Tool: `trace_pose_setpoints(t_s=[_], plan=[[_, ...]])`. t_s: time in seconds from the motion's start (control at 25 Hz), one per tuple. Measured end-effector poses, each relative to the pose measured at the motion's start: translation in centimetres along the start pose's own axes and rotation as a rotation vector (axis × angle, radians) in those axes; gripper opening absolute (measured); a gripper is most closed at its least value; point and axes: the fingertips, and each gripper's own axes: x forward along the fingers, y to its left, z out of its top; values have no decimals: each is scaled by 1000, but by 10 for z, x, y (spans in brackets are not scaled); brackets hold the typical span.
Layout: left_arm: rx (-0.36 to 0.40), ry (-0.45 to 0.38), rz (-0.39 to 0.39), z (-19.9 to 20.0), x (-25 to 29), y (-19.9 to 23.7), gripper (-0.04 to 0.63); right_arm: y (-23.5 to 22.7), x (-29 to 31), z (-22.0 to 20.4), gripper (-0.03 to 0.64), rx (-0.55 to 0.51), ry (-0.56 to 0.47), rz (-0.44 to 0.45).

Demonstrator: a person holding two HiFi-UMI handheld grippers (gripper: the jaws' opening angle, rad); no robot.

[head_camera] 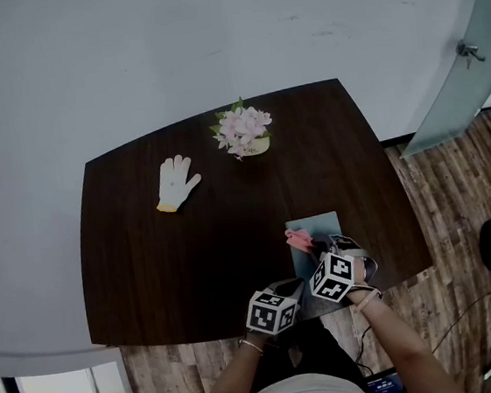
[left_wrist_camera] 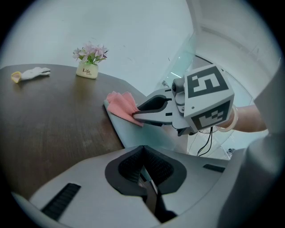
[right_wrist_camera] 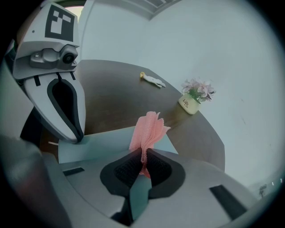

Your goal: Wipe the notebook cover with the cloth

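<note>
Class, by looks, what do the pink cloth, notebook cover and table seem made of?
The pink cloth: likely open-weave fabric; mesh texture, soft folds. The notebook cover: smooth, matte, perhaps card or plastic. The table: dark wood or veneer, visible grain.

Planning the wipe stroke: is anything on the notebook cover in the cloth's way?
Only the left gripper, shut, with its tip at the notebook's near left edge. The cloth, pinched in the right gripper, lies on the far part. The cover between them looks bare.
</note>
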Motion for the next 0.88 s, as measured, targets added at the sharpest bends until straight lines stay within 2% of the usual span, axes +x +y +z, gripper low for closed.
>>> trace_pose_setpoints(t_s=[0.88], plan=[[-3,5,14,-1,0,0,20,-25,-17,-55,32,65,63,-62]])
